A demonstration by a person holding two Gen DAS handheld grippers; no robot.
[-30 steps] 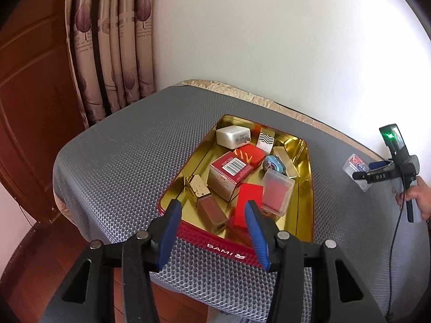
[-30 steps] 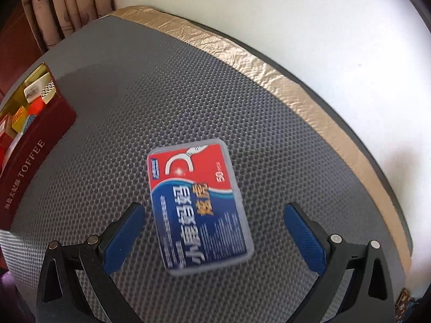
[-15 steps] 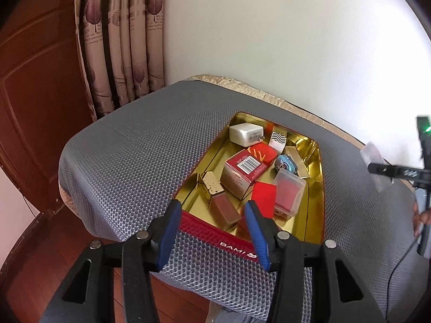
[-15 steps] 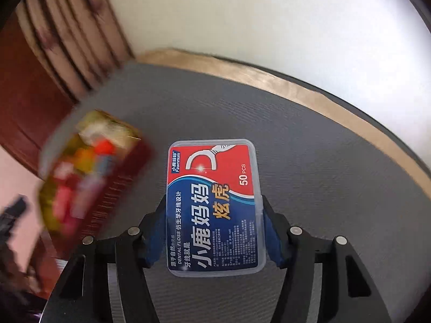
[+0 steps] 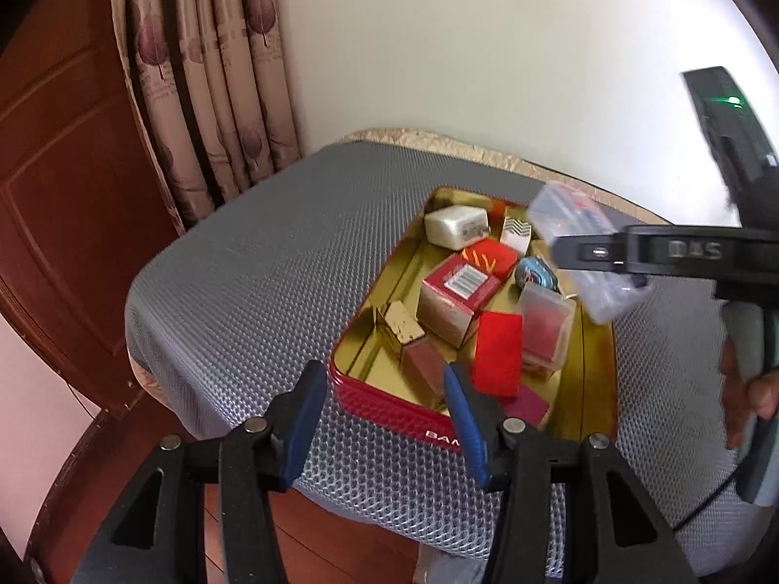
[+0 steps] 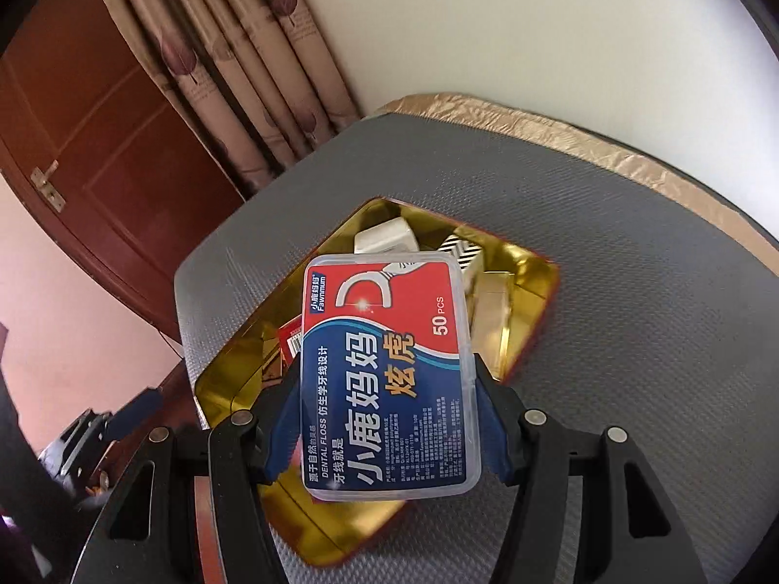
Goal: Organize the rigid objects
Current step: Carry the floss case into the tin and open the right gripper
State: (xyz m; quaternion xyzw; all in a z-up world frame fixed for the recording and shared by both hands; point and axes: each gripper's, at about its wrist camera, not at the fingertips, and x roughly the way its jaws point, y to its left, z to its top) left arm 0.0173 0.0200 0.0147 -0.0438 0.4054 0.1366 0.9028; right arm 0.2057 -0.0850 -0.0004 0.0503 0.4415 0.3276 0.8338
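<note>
floss box [image 6: 387,379], clamped in right claw [image 6: 387,418], now hangs over tin [image 6: 530,267].

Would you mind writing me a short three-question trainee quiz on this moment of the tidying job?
1. True or false: the right tongs grip the dental floss box.
2. The box hangs over which container? A) red tin B) wicker basket C) drawer
3. Fill in: the left tongs are ____ and hold nothing.

Key: 1 true; 2 A; 3 open.
</note>
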